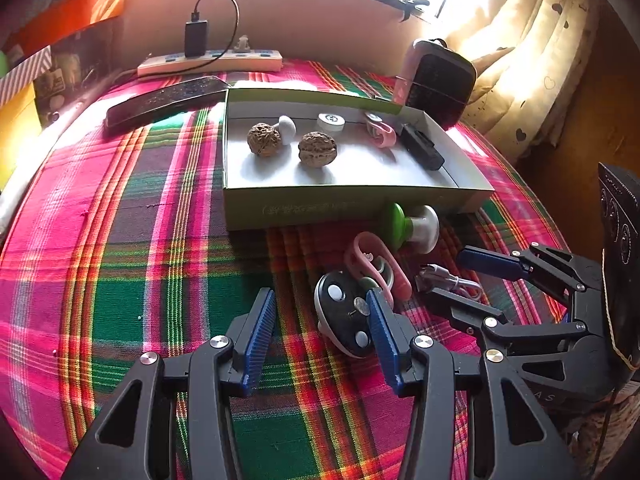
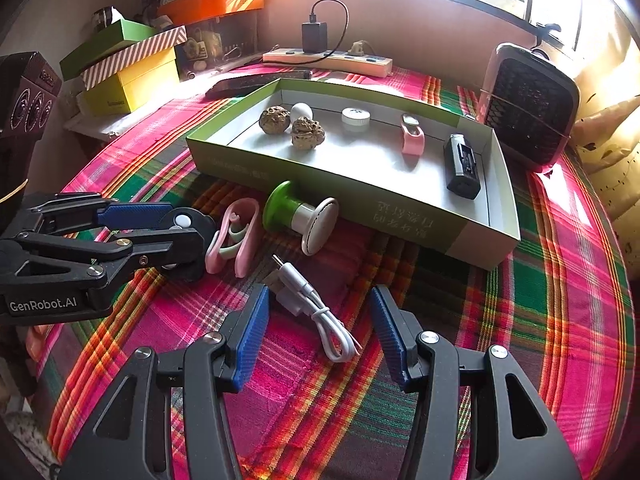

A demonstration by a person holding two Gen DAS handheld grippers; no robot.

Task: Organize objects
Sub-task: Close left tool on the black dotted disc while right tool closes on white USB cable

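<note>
Two grippers over a plaid tablecloth (image 2: pixel 560 280), largest thing in sight. On it, toward the window, a shallow green box (image 2: pixel 400 204) with white floor, holding two walnuts (image 2: pixel 308 131), a small white bulb-shaped piece (image 2: pixel 301 111), a round white disc (image 2: pixel 355 116), a pink clip (image 2: pixel 412 140) and a black lighter (image 2: pixel 462 168), all lying apart except the bulb-shaped piece touching the walnuts. Behind the box: a power strip (image 2: pixel 328 60), a dark remote (image 2: pixel 256 82), a small heater (image 2: pixel 528 112) at the right. In front of the box, on the cloth: a green-and-white mushroom-shaped item (image 2: pixel 298 216) on its side, a pink clip pair (image 2: pixel 236 240), a coiled white cable (image 2: pixel 316 308), a black oval device (image 1: pixel 346 316). Left gripper (image 1: pixel 320 320) parted moderately, gripping nothing, right pad beside the oval device. Right gripper (image 2: pixel 320 316) likewise parted, the cable lying between its fingers, not clamped.
</note>
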